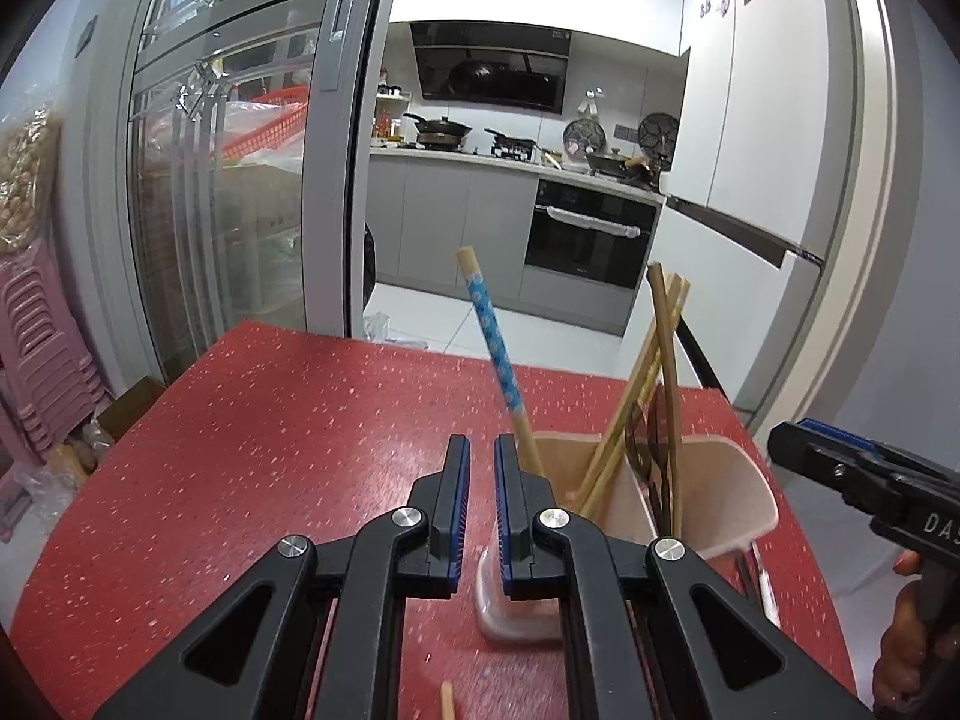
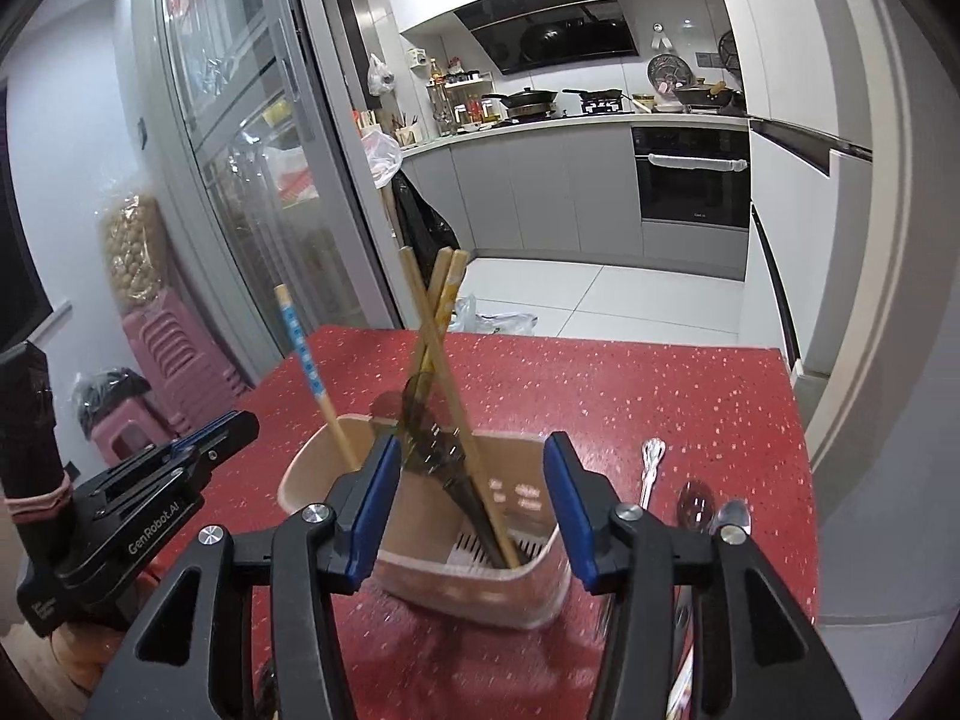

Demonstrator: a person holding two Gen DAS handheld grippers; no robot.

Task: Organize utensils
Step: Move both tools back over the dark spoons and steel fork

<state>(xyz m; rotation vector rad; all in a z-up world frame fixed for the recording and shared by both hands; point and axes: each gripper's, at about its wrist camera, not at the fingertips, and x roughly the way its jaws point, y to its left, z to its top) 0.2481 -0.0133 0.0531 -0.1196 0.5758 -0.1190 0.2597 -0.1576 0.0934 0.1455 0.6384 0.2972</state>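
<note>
The left claw (image 2: 222,432) body bears white lettering "GenRobot.AI". The right claw (image 1: 798,438) body shows "DAS", apparently cut off at the frame edge.

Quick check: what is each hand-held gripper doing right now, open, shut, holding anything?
Left hand-held gripper: shut to a narrow gap, holding nothing.
Right hand-held gripper: open, empty, jaws either side of the beige plastic utensil holder.

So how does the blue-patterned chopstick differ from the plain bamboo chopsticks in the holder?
The blue-patterned chopstick has a blue printed band; the plain bamboo chopsticks are bare tan. It stands alone at the left end of the utensil holder; they cross each other further right, beside a dark utensil. It leans left; they lean both ways. All stand with tips down.
</note>
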